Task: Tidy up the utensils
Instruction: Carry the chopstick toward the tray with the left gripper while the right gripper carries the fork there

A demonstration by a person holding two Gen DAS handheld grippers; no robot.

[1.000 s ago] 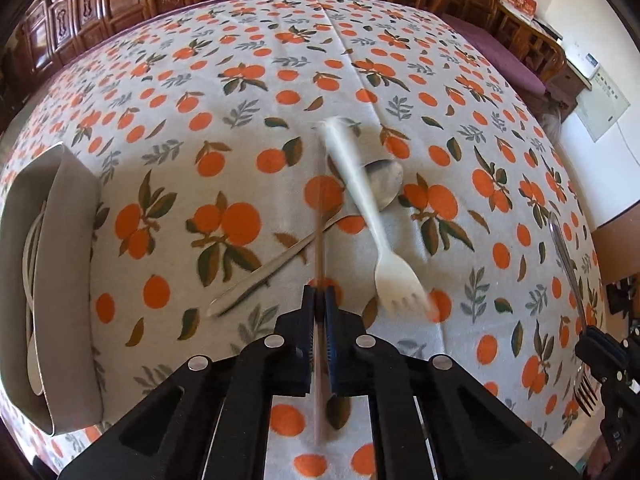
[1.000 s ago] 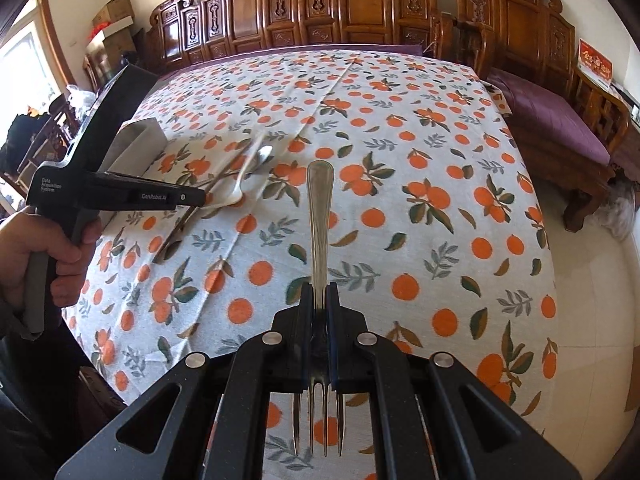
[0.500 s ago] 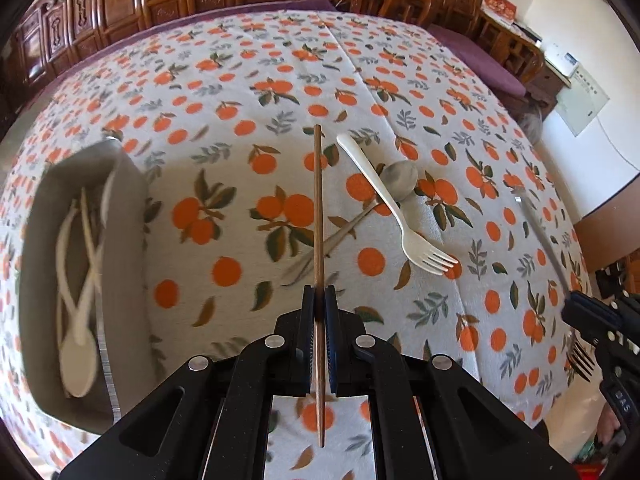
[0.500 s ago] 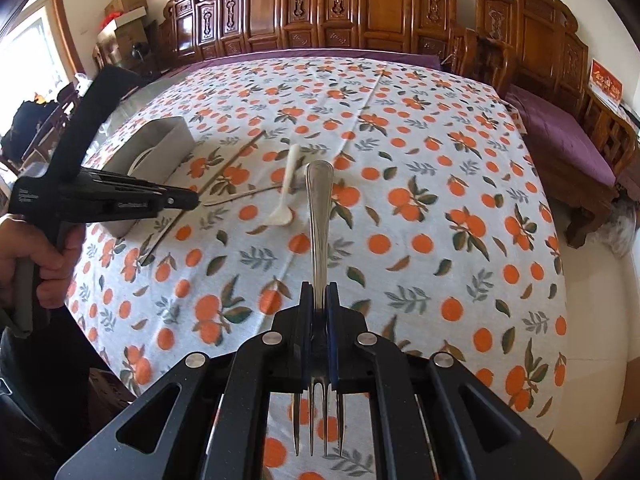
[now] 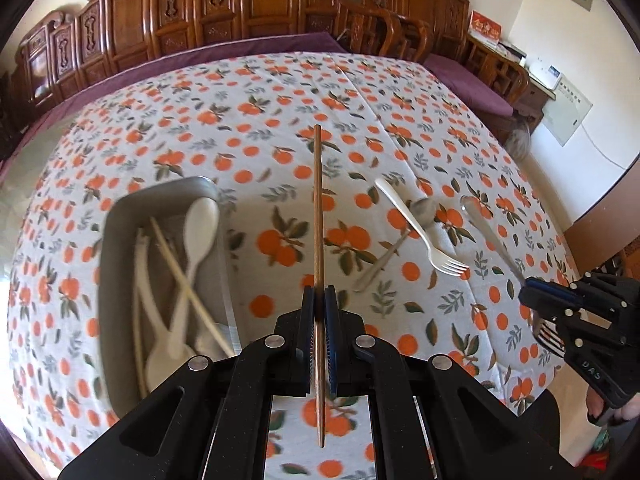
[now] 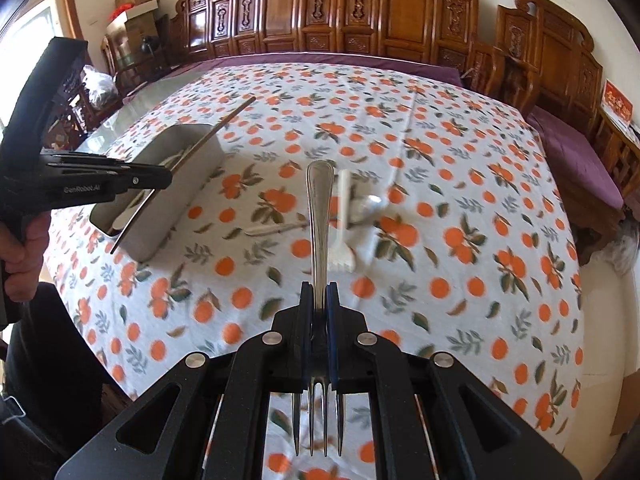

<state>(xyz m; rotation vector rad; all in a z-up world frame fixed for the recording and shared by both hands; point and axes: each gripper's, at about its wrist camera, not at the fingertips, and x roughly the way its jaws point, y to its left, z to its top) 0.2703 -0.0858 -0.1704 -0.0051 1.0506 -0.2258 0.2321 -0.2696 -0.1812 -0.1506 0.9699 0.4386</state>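
My left gripper [image 5: 319,296] is shut on a brown wooden chopstick [image 5: 317,208], held above the table just right of the grey tray [image 5: 120,208]. The tray holds white spoons [image 5: 200,228] and pale chopsticks [image 5: 180,268]. My right gripper [image 6: 319,292] is shut on a metal fork [image 6: 319,216], handle pointing forward, tines toward the camera. A white plastic fork [image 5: 420,232] and a metal spoon [image 5: 400,240] lie crossed on the tablecloth between the grippers. They also show in the right wrist view, the white fork [image 6: 343,224] over the metal spoon [image 6: 280,227], with the tray [image 6: 176,184] at the left.
The table has an orange-patterned cloth [image 5: 280,152]. Carved wooden chairs [image 6: 360,20] line the far side, with a purple cushioned bench [image 6: 572,152] at the right. The left gripper's body [image 6: 72,184] and the hand holding it show at the left of the right wrist view.
My left gripper has lifted with the chopstick and swung toward the tray, which now shows fully. My right gripper with the metal fork has moved closer to the table's middle.
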